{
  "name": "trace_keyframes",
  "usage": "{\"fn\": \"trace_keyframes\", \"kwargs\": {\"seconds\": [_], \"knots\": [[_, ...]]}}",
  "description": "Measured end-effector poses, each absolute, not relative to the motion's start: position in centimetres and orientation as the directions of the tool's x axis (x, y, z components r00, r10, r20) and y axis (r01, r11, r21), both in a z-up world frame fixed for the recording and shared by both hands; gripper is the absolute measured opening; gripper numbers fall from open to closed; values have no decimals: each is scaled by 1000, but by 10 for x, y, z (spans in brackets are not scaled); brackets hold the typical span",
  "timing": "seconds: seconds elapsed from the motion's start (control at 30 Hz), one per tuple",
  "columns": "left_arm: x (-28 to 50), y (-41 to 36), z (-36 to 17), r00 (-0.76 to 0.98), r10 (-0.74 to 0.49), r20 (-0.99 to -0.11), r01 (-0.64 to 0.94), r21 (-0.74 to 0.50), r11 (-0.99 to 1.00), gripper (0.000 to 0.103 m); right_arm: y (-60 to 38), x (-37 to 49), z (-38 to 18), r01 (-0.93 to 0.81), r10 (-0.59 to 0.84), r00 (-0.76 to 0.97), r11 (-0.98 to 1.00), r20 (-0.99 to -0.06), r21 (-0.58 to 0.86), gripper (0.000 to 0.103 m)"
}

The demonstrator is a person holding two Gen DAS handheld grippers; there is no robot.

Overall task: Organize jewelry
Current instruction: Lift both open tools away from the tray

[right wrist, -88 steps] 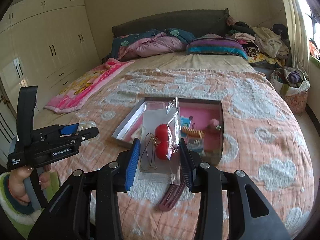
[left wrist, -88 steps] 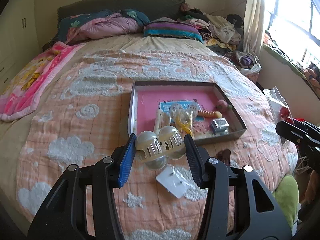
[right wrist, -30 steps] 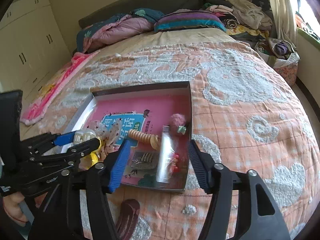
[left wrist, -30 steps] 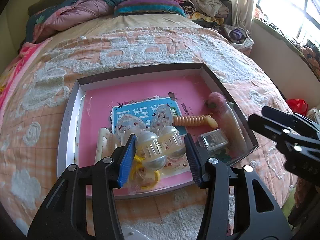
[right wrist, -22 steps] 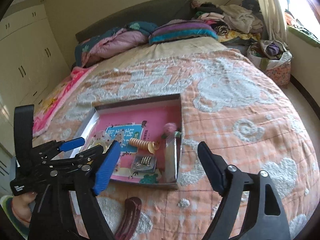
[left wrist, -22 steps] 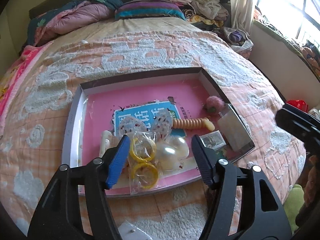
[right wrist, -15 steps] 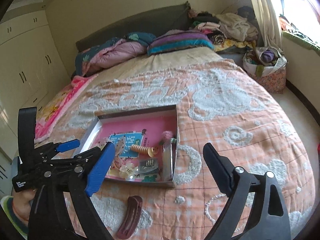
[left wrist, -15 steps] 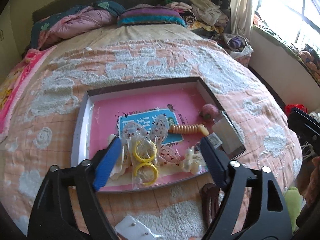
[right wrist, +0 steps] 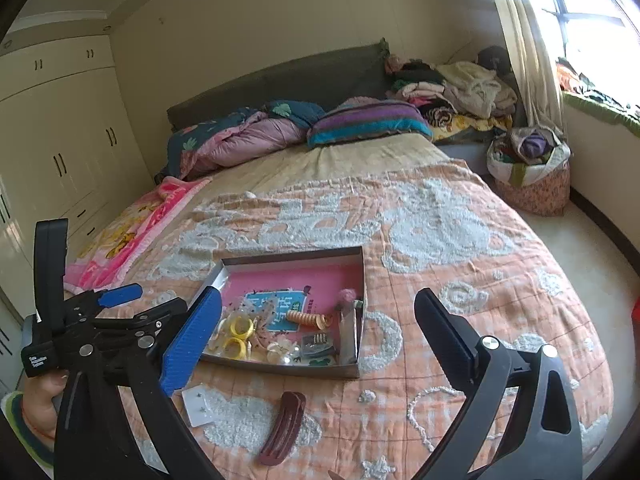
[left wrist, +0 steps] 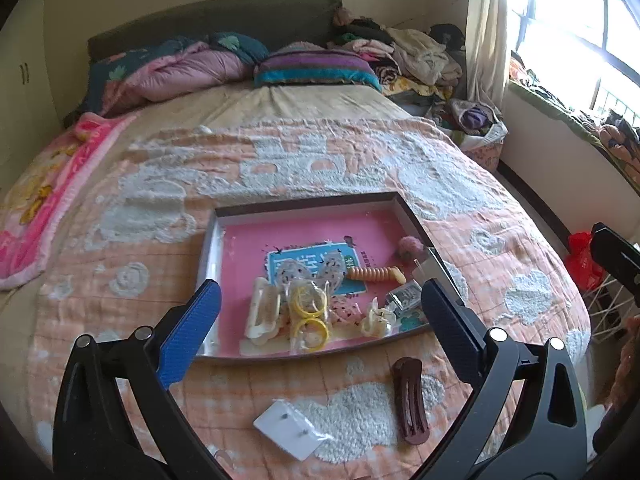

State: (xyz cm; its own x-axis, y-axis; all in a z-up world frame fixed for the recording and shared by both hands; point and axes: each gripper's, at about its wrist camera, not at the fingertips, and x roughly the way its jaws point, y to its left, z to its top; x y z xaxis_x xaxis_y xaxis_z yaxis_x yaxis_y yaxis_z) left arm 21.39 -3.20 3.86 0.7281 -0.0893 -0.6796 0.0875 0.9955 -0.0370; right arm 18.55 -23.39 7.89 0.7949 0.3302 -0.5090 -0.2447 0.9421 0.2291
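Note:
A shallow tray [left wrist: 308, 202] with a pink floor lies on the peach quilt. The pearl claw clip [left wrist: 378, 316] rests near its front edge, and the clear bag with red earrings [left wrist: 430, 264] leans on its right wall. My left gripper [left wrist: 320, 286] hangs above and in front of the tray, its jaws opening wide with nothing between them. My right gripper [right wrist: 318, 296] is likewise raised, jaws opening and empty. In front of the tray on the quilt lie a brown hair clip [right wrist: 282, 422] and a white earring card [right wrist: 198, 404].
The tray also holds bagged yellow rings [left wrist: 308, 312], an orange spiral tie [left wrist: 374, 274] and a white clip [left wrist: 262, 314]. Pillows and folded clothes crowd the headboard. A laundry basket [right wrist: 528, 172] stands on the floor at the right, and wardrobes line the left wall.
The left gripper let go of the pearl clip and the right one of the earring bag, both into the tray. Both grippers then spread wide and drew back and upward.

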Motion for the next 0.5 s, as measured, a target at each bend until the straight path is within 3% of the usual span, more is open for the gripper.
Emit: {"fn": "trace_keyframes", "kwargs": {"seconds": [0.5], "knots": [[170, -18, 65, 777, -66, -626, 66, -23, 998, 93, -219, 146, 106, -285, 346, 817, 938, -461, 198, 98]]}}
